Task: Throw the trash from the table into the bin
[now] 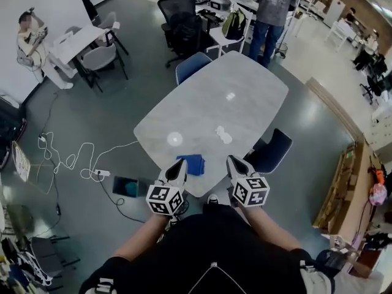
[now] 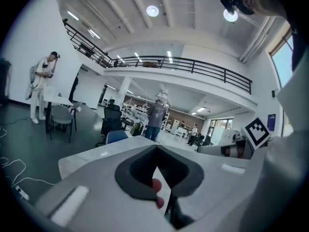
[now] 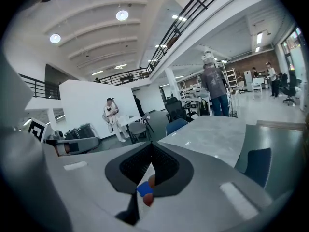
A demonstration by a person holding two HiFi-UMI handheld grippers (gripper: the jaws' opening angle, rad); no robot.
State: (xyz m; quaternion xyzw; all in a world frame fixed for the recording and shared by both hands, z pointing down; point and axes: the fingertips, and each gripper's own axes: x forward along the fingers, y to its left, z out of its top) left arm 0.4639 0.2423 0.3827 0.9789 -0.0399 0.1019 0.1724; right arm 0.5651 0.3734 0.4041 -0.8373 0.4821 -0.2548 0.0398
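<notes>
A grey oval table [image 1: 202, 103] stands in front of me. A blue crumpled piece [image 1: 195, 164] lies at its near edge, and a white crumpled piece [image 1: 223, 135] lies a little farther in. My left gripper [image 1: 181, 163] hovers at the table's near edge, just left of the blue piece, shut and empty. My right gripper [image 1: 233, 160] is just right of the blue piece, also shut with nothing held. In the left gripper view the left gripper [image 2: 157, 148] has its jaws meeting at the tips. The right gripper [image 3: 152, 145] looks the same, with a bit of blue showing through the gap below. A dark bin [image 1: 127, 187] with something teal inside sits on the floor left of the table.
Blue chairs stand at the table's far end [image 1: 191, 66] and right side [image 1: 272, 152]. A person [image 1: 269, 11] stands beyond the far end by a black office chair [image 1: 180, 23]. White cables [image 1: 67, 158] and a power strip lie on the floor at left.
</notes>
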